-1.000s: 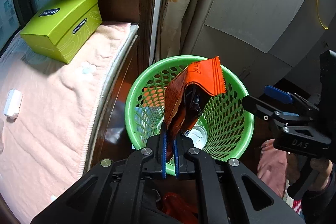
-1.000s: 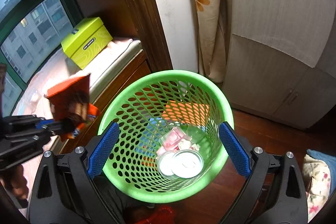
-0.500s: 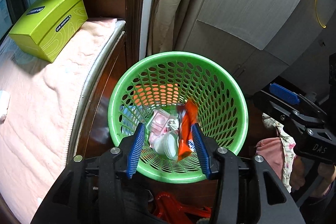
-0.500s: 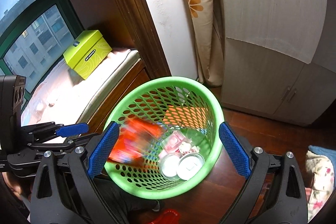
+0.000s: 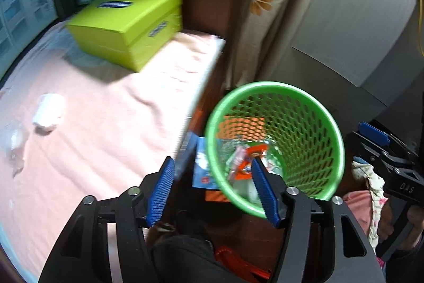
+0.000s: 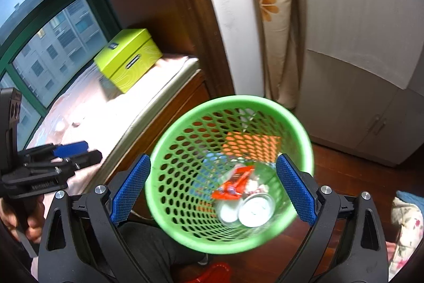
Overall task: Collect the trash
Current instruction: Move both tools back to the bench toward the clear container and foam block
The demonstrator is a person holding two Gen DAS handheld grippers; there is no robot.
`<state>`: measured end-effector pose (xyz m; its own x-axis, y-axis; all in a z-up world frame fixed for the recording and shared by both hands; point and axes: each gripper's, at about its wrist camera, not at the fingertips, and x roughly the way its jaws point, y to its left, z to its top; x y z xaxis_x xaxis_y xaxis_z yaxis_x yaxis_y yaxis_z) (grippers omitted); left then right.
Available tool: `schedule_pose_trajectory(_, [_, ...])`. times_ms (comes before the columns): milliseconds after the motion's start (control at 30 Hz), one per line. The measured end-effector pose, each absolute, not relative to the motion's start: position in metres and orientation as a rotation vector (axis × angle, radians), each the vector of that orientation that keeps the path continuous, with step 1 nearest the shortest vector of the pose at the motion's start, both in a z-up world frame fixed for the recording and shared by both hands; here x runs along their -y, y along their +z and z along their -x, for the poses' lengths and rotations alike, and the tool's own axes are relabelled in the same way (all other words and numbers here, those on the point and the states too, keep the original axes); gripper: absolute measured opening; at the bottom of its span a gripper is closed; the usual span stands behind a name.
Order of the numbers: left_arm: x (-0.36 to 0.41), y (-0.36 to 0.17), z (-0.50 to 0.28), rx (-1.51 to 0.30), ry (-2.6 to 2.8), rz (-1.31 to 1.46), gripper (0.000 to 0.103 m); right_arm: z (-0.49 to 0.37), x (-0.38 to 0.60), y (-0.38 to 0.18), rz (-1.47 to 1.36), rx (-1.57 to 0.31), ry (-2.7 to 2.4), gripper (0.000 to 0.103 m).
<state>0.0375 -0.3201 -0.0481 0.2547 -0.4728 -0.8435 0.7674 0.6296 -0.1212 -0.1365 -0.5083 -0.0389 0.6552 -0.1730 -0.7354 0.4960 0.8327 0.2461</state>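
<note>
My left gripper hung with its blue pads spread wide and nothing between them. It was tilted toward the pink blanket on the window seat, where a small white wad of trash lay well off to the left of my fingers, with another crumpled scrap beyond it near the edge of the view. The green mesh wastebasket stood on the floor just beside the seat, its near rim passing behind my right-hand pad.

The orange snack wrapper lay inside the basket, at the bottom, clear of both grippers, resting against a round foil-lidded cup and other litter. My right gripper was also held wide open, empty, directly above the basket, so that the wrapper showed between its two pads but far below them. A lime-green box sat on the blanket at the back, near the window.
</note>
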Motion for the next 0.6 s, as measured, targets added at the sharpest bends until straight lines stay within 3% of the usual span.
schedule_pose_trajectory(600, [0.17,-0.03,-0.174,-0.948,-0.423,-0.207,0.064,0.048,0.439,-0.033,-0.382,-0.806,-0.204,0.095])
